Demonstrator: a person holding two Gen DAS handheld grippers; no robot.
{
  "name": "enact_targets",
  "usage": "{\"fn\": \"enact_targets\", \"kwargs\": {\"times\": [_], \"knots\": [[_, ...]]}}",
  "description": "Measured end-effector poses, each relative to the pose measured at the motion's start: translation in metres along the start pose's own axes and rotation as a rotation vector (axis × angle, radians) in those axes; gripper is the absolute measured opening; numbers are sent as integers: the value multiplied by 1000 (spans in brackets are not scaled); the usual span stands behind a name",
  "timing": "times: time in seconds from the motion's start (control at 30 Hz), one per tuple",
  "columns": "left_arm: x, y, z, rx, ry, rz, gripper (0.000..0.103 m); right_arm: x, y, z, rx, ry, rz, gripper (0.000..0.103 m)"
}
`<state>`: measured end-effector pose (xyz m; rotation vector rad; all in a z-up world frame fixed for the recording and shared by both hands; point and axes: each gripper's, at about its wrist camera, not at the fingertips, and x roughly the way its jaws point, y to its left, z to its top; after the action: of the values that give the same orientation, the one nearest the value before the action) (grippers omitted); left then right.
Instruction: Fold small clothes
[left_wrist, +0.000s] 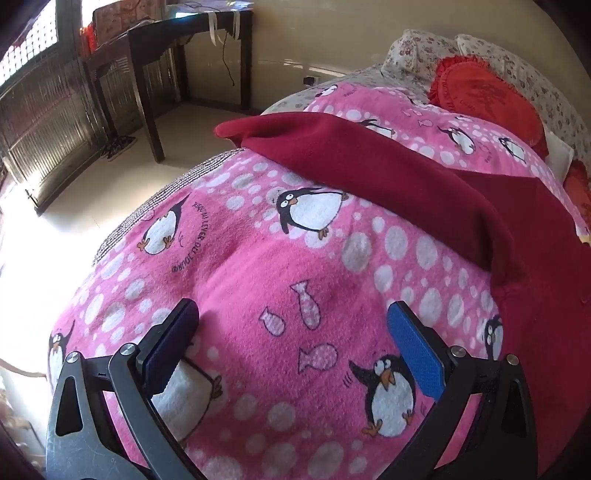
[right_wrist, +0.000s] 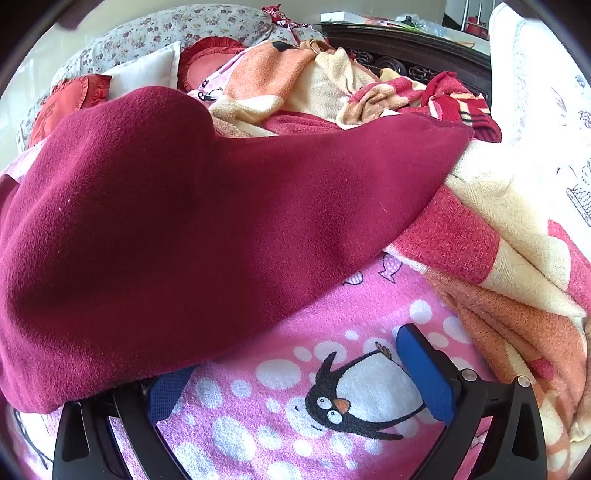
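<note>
A dark red fleece garment (left_wrist: 424, 192) lies spread on the pink penguin blanket (left_wrist: 258, 266) that covers the bed. In the left wrist view it runs from the upper middle down the right side. My left gripper (left_wrist: 293, 310) hovers over bare blanket to the garment's left, open wide, with nothing between its blue pads. In the right wrist view the same garment (right_wrist: 177, 221) fills the left and centre. My right gripper (right_wrist: 299, 350) is open at its near edge. The cloth drapes over the tip of the left finger (right_wrist: 166, 393); the right finger (right_wrist: 424, 373) is over the blanket (right_wrist: 280, 413).
A crumpled orange, cream and red blanket (right_wrist: 498, 280) lies heaped to the right of the garment. Floral pillows (left_wrist: 417, 48) and a red frilled cushion (left_wrist: 487, 96) sit at the head of the bed. A dark wooden table (left_wrist: 177, 44) stands on the floor beyond the bed's left edge.
</note>
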<state>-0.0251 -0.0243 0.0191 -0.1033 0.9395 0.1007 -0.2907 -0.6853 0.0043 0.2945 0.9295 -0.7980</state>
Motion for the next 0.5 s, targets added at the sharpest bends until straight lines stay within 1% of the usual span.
{"fn": "enact_targets", "kwargs": {"times": [0.03, 0.13, 0.23, 0.37, 0.47, 0.5], "knots": [[-7, -3, -2, 12, -3, -7, 102, 0, 0, 0, 1, 0, 1, 103], [-28, -14, -6, 28, -5, -78, 102, 1, -1, 1, 1, 1, 2, 103], [-47, -36, -7, 56, -16, -116, 102, 0, -2, 1, 1, -1, 2, 103], [-69, -64, -15, 130, -31, -148, 102, -3, 1, 3, -7, 16, -6, 103], [-81, -85, -21, 180, -43, -175, 102, -21, 2, -4, 12, 58, 5, 103], [-85, -91, -21, 195, -48, -185, 102, -31, 4, -6, 18, 66, 30, 103]]}}
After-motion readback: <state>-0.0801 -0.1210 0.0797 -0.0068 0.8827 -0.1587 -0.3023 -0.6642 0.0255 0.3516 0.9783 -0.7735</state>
